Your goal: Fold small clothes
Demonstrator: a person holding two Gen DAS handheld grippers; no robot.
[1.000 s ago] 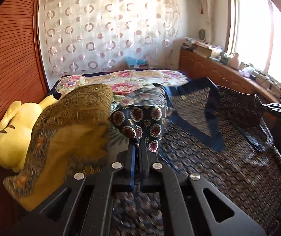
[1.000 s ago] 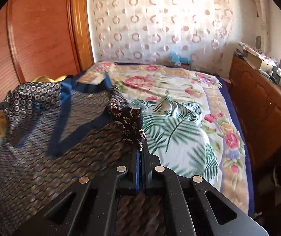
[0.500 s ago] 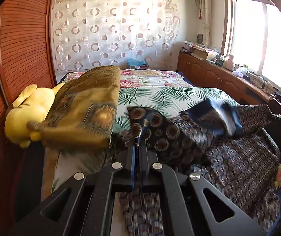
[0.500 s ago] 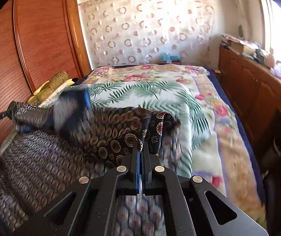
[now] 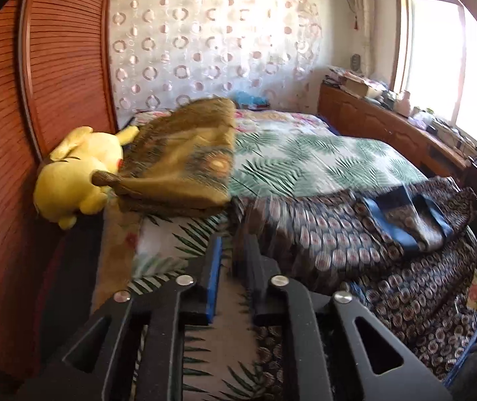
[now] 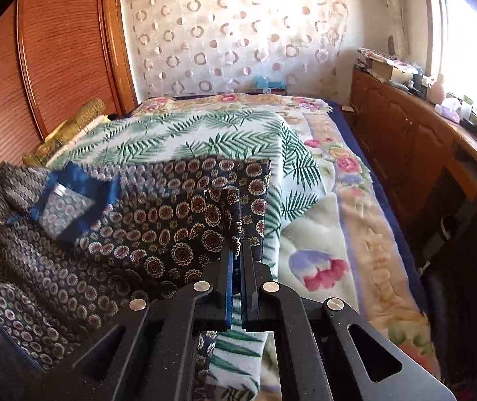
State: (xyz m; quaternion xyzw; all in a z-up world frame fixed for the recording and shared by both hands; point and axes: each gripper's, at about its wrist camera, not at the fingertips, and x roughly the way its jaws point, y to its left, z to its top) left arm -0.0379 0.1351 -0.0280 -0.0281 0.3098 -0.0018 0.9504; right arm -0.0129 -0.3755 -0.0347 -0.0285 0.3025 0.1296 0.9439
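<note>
**Patterned top lies folded on the bed**

The dark top (image 6: 158, 220) with round prints lies on the bed (image 6: 332, 267), near its front edge. Its blue collar (image 6: 71, 197) is folded over onto it. The right gripper (image 6: 236, 250) is pinched on the top's right corner, its jaws nearly closed. The left gripper (image 5: 233, 254) is opening, with a narrow gap and no cloth between its jaws. It sits by the top's left edge. At the bed's left edge, a yellow plush toy (image 5: 78, 173) lies beside a folded brown cloth (image 5: 185, 163).
</note>
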